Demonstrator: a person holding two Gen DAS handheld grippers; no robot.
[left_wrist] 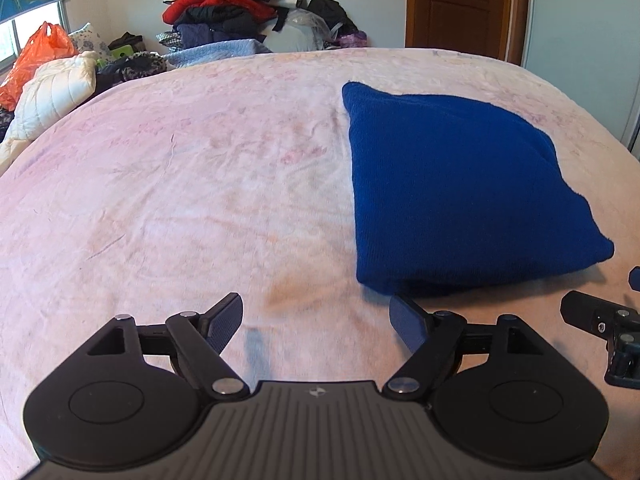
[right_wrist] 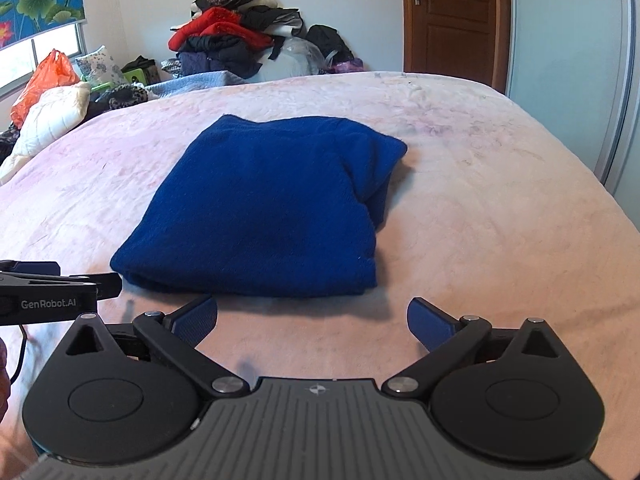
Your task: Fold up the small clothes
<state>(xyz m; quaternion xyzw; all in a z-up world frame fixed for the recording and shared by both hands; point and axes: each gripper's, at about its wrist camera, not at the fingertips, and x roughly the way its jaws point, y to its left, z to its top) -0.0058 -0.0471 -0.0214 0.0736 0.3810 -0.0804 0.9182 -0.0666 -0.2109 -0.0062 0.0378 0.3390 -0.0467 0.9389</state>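
**Blue garment lay folded on the bed, both grippers released**

A dark blue knitted garment (right_wrist: 264,208) lay folded into a thick, roughly square bundle on the pink blanket-covered bed (right_wrist: 500,208). In the right wrist view it sat straight ahead of the right gripper (right_wrist: 312,320), its near edge just beyond the fingertips and apart from them. In the left wrist view the same garment (left_wrist: 460,196) lay ahead and to the right, and the left gripper (left_wrist: 316,322) faced mostly bare blanket, with its right finger (left_wrist: 408,324) near the bundle's near corner.

Both pairs of jaws stood spread wide and held nothing. The two grippers were side by side: part of the right one showed at the right edge of the left view, and the left one showed at the left edge of the right view.

Beyond the far side of the bed, a pile of clothes (right_wrist: 236,40) with red and dark items rose against the wall. An orange plastic bag (left_wrist: 36,56) and a white quilted pillow (left_wrist: 56,92) lay to the left below a window. A brown wooden door (right_wrist: 452,16) stood at the far right.
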